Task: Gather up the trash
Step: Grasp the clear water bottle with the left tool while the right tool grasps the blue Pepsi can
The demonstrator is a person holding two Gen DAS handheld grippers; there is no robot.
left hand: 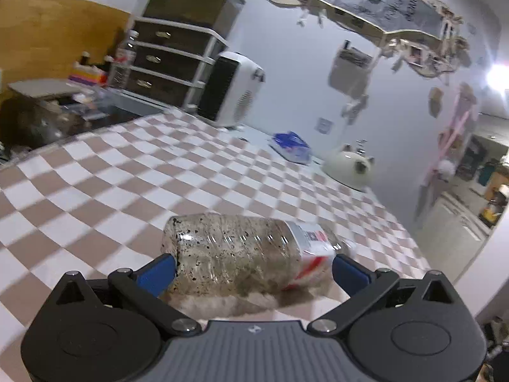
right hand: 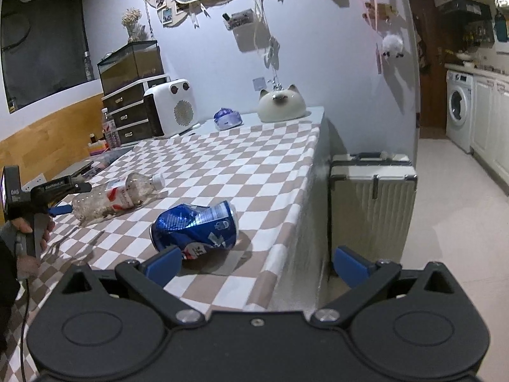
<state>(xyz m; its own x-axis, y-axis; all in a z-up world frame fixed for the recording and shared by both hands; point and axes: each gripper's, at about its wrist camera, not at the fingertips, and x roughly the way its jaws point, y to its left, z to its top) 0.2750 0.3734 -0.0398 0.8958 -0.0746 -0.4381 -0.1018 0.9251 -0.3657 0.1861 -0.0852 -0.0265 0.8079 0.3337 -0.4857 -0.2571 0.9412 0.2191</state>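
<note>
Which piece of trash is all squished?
The blue can, dented and lying near the table edge by the right claw. The plastic bottle between the left claw's fingers keeps its round shape.

Left tool (left hand: 254,267): black housing, grey ribbed centre plate with a small logo, two round black discs, blue pads (left hand: 159,272) on black linkage arms.
Fasteners: silver screw heads are seen at the linkage pivots.
Right tool (right hand: 257,265): the same black build, blue pads (right hand: 163,262), one small screw at the centre.
Left tool, side view: a black pistol grip, white lettering, a small lit screen and a thin black cable are shown.
Hand (right hand: 27,234): a dark sleeve is worn.
</note>
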